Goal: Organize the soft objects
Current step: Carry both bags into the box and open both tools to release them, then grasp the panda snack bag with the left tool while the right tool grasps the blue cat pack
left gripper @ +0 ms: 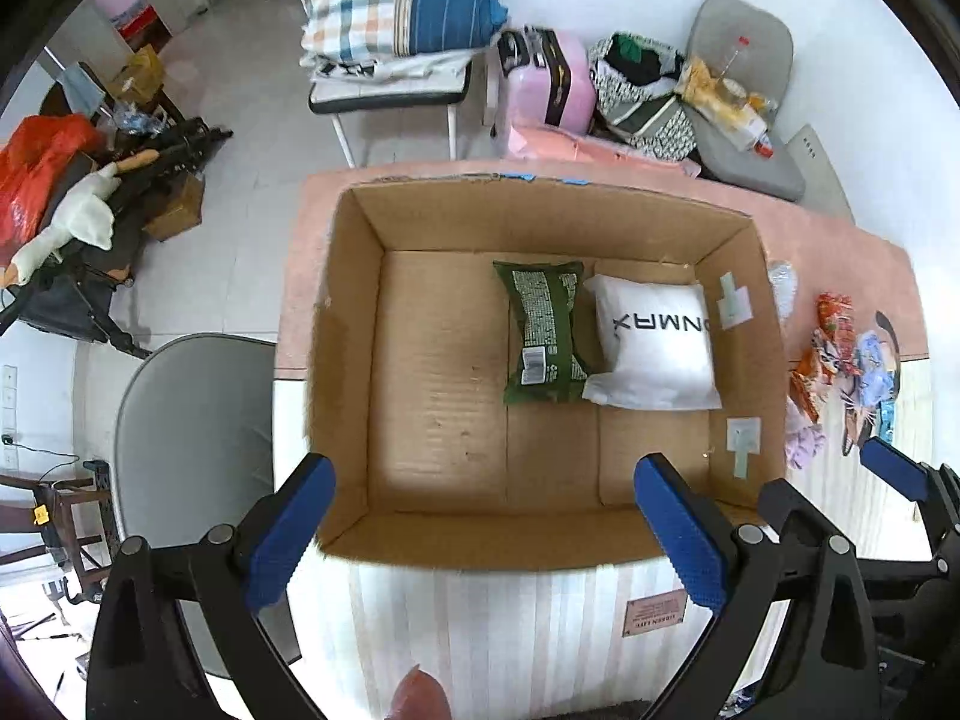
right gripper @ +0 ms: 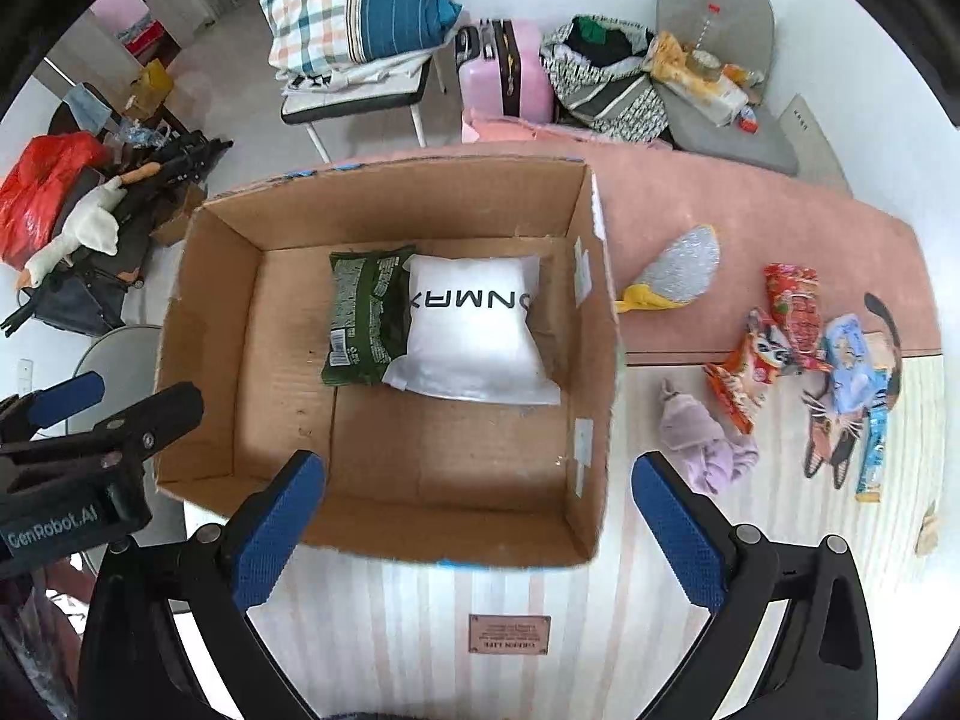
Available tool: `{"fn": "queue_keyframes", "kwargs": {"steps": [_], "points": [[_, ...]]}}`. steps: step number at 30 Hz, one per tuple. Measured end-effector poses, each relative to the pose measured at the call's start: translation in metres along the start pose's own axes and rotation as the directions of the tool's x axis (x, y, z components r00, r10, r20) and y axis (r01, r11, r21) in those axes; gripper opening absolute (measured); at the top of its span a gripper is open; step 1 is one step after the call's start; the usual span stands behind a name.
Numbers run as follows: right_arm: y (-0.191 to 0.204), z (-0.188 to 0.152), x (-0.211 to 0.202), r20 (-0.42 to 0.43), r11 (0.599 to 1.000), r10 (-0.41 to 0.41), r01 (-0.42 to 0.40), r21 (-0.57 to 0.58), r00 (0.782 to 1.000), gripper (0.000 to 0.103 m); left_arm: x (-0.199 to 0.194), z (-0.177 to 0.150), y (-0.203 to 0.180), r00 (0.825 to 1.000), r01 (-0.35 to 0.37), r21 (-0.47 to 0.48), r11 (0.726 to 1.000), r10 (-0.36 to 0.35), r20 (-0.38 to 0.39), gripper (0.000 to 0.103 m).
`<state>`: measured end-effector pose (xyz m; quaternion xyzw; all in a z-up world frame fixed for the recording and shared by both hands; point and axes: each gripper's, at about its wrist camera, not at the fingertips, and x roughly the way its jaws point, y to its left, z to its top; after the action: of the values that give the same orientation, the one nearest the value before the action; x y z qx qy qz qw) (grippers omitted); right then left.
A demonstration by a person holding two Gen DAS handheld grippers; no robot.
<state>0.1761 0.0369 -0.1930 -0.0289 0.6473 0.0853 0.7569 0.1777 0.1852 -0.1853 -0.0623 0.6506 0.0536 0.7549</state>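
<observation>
- Hanging wide apart over the near edge of the cardboard box (left gripper: 540, 222), the blue pads of the left gripper (left gripper: 486, 528) grip nothing.
- The right gripper (right gripper: 477, 525) is likewise spread, empty, above the box's near right corner.
- Ahead of both, on the box floor, lie a dark green snack packet (left gripper: 543, 333) with white print and a barcode, and a puffy white pouch (left gripper: 654, 342), the two touching at their edges.
- The pouch's black lettering reads upside down, ending "NMAX"; its first letter is hidden.
- Right of the right gripper, outside the box, lie a lilac cloth (right gripper: 705, 441), red-orange snack packets (right gripper: 771, 339) and a pale blue packet (right gripper: 852, 369).
- Beyond them lies a silver, glittery soft toy with a yellow end (right gripper: 675, 276).
- A brown label (right gripper: 509, 634) on the striped tabletop is too small to read.
</observation>
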Motion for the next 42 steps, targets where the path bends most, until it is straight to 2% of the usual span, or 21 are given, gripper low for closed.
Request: {"fn": "queue_keyframes", "kwargs": {"steps": [11,17,21,25,30,34,37,38,40,42], "points": [[0.005,-0.052,-0.066,0.081,0.999,0.054,-0.054,-0.009,0.995,0.103,-0.060,-0.041,0.007,0.996,0.018,0.003,1.000,-0.019,0.090,0.102],[-0.004,-0.061,-0.079,0.104,0.993,0.122,-0.122,-0.004,0.987,0.103,-0.087,-0.045,-0.006,0.986,-0.021,-0.001,1.000,0.021,0.167,0.103],[-0.033,-0.057,-0.081,0.106,0.983,0.179,-0.183,0.024,0.978,0.103,-0.096,-0.039,-0.031,0.978,-0.040,0.001,0.999,0.039,0.207,0.103],[-0.093,-0.048,-0.083,0.114,0.977,0.191,-0.200,0.075,0.975,0.103,-0.092,-0.023,-0.094,0.976,-0.057,0.104,0.993,0.033,0.216,0.103],[-0.202,-0.032,-0.070,0.105,0.981,0.081,-0.098,0.169,0.991,0.103,-0.065,0.004,-0.184,0.981,-0.081,0.239,0.968,0.034,0.193,0.103],[-0.293,-0.015,-0.031,0.019,0.976,-0.023,0.018,0.218,1.000,0.103,-0.016,0.030,-0.269,0.987,-0.120,0.376,0.919,0.071,0.141,0.103],[-0.346,0.002,0.010,-0.051,0.976,-0.046,0.056,0.208,0.998,0.103,0.031,0.042,-0.320,0.994,-0.105,0.471,0.876,0.088,0.060,0.103],[-0.360,0.007,0.022,-0.071,0.976,-0.050,0.064,0.206,0.996,0.103,0.046,0.045,-0.334,0.996,-0.080,0.498,0.863,0.081,0.019,0.103],[-0.387,0.015,0.052,-0.122,0.979,-0.050,0.073,0.190,0.991,0.103,0.085,0.048,-0.362,0.992,-0.053,0.539,0.841,0.104,-0.066,0.103],[-0.403,0.022,0.077,-0.159,0.983,-0.052,0.078,0.164,0.986,0.103,0.114,0.050,-0.379,0.985,-0.016,0.552,0.834,0.109,-0.136,0.102]]}}
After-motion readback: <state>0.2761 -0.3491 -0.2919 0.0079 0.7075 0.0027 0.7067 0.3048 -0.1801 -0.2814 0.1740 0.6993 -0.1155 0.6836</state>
